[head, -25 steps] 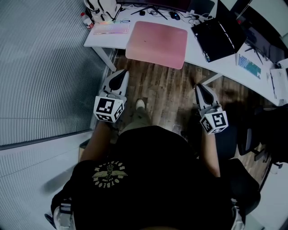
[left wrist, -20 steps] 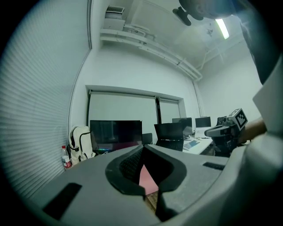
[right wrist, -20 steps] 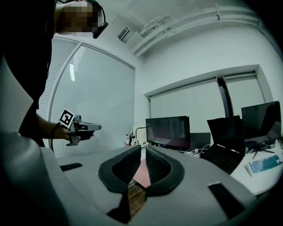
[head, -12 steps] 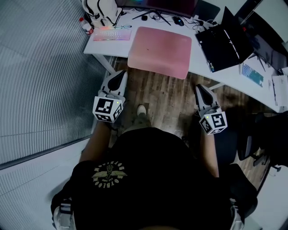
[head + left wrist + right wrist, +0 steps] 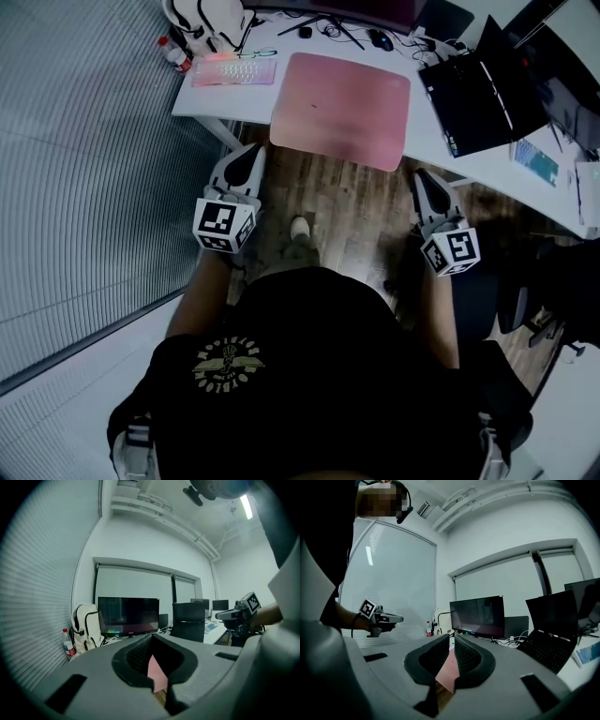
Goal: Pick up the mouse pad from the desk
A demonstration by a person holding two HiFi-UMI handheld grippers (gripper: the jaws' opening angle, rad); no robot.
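The pink mouse pad (image 5: 342,98) lies flat on the white desk (image 5: 431,141), its near edge hanging over the desk's front. My left gripper (image 5: 249,152) is shut and holds nothing; it hovers over the wooden floor, just short of the pad's near left corner. Below the pad's near right corner, my right gripper (image 5: 424,176) is also shut and without a load. The left gripper view shows the pad (image 5: 158,674) as a pink sliver past the closed left gripper (image 5: 152,641). The right gripper view shows the pad (image 5: 447,674) the same way beyond the right gripper (image 5: 452,639).
A lit keyboard (image 5: 234,71), a white backpack (image 5: 214,17) and a bottle (image 5: 174,58) sit left of the pad. A mouse (image 5: 380,39) and cables lie behind it, an open black laptop (image 5: 483,94) to its right. A blind-covered wall runs along the left; a chair (image 5: 525,291) stands right.
The person has stepped forward, so both grippers have come closer to the desk's front edge and the pad. Both jaws stay shut.
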